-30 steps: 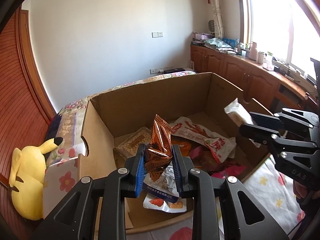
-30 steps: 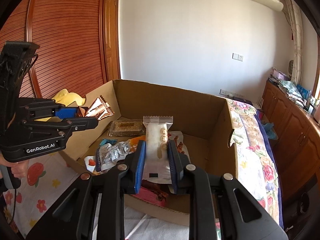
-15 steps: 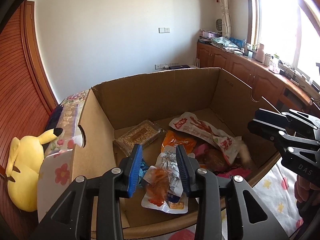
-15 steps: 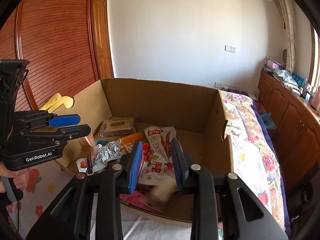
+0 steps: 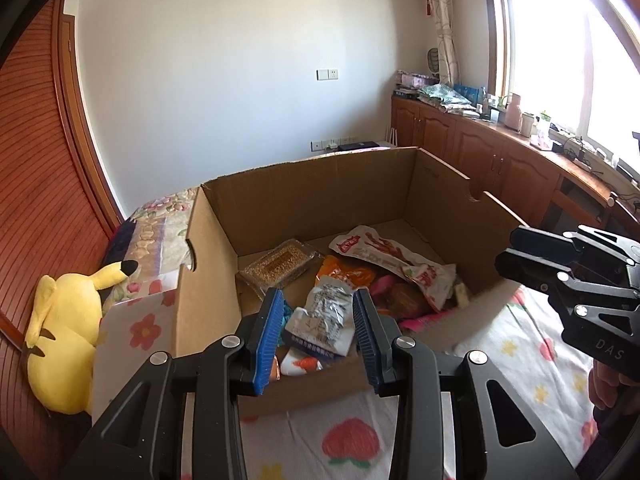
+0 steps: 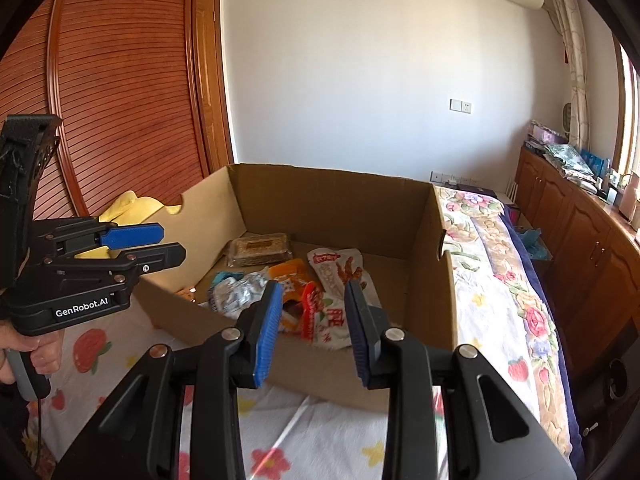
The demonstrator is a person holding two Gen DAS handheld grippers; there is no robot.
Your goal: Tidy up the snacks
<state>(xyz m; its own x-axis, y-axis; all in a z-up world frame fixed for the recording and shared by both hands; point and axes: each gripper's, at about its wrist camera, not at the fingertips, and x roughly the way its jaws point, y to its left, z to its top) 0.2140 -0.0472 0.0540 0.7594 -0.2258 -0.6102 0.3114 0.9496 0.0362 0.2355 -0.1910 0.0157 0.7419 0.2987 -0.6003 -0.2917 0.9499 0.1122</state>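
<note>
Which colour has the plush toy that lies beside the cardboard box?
Yellow, with a black ear tip; the plush toy shows best in the left wrist view.

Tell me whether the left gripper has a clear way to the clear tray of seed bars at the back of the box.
Probably yes. The left gripper is open and empty, the cardboard box has no lid, and the seed bar tray lies uncovered by the left wall, nothing stacked on it. Only the near rim must be crossed.

Both tools let go: left tool (image 5: 316, 322) dropped its brown wrapper, right tool (image 6: 310, 320) its white pack, into the box (image 5: 320, 196). Both now empty, pulled back toward 6 o'clock.
</note>
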